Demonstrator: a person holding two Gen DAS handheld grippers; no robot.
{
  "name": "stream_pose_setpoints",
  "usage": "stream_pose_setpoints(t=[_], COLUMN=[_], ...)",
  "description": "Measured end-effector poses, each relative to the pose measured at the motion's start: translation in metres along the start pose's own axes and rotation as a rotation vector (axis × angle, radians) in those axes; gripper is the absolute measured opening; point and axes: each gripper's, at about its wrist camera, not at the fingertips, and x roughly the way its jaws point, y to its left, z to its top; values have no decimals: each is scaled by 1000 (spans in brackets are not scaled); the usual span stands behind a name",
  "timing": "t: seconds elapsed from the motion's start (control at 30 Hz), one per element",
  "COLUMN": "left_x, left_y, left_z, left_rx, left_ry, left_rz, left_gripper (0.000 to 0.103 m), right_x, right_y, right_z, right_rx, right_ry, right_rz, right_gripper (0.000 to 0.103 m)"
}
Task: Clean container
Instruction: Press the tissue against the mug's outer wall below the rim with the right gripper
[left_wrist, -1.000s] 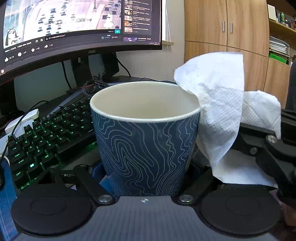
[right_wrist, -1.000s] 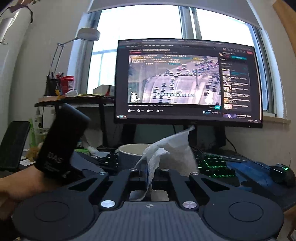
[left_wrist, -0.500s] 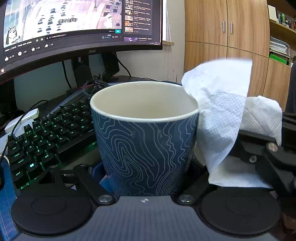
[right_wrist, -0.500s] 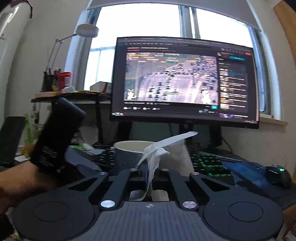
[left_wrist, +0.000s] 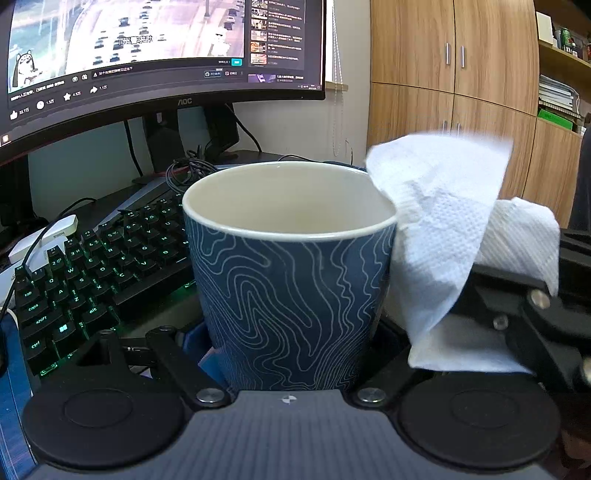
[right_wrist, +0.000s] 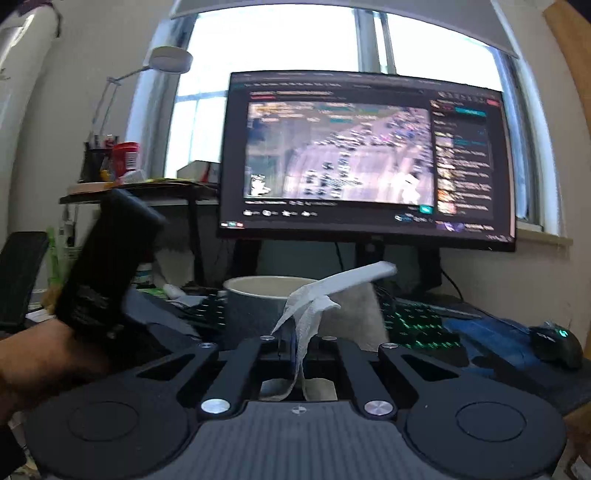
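A blue cup (left_wrist: 291, 295) with pale wavy lines and a cream inside stands upright between the arms of my left gripper (left_wrist: 290, 354), which is shut on its lower wall; the fingertips are hidden behind the cup. The inside that shows looks bare. A white paper towel (left_wrist: 439, 236) hangs against the cup's right rim and side, pinched in my right gripper (left_wrist: 517, 306). In the right wrist view, the right gripper (right_wrist: 295, 343) is shut on the towel (right_wrist: 314, 306), whose top flap bends right in front of the cup (right_wrist: 258, 299). A hand (right_wrist: 37, 354) holds the left gripper's black body (right_wrist: 107, 266).
A lit keyboard (left_wrist: 92, 269) lies left of and behind the cup, under a large monitor (left_wrist: 147, 48) on its stand. A mouse (right_wrist: 554, 339) sits on a blue mat at the right. Wooden cabinets (left_wrist: 454, 92) stand at the back right; a lamp and a cluttered shelf (right_wrist: 140, 184) are at the left.
The towel and the right gripper have drifted a little to the right along the cup's rim, and the towel's top flap has folded over. The cup and left gripper have stayed put.
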Motion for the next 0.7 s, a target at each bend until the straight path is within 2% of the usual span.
stream_pose_setpoints(t=[0.4, 0.7], left_x=[0, 0], left_y=[1, 1], left_z=[0, 0], left_rx=[-2, -4], left_ry=[0, -1], left_rz=[-3, -5], left_gripper=[88, 88], right_x=[0, 0], right_y=[-3, 5], right_z=[-1, 2], right_rx=[0, -21], right_ry=[8, 3], right_rz=[-24, 0], right_gripper=[4, 4])
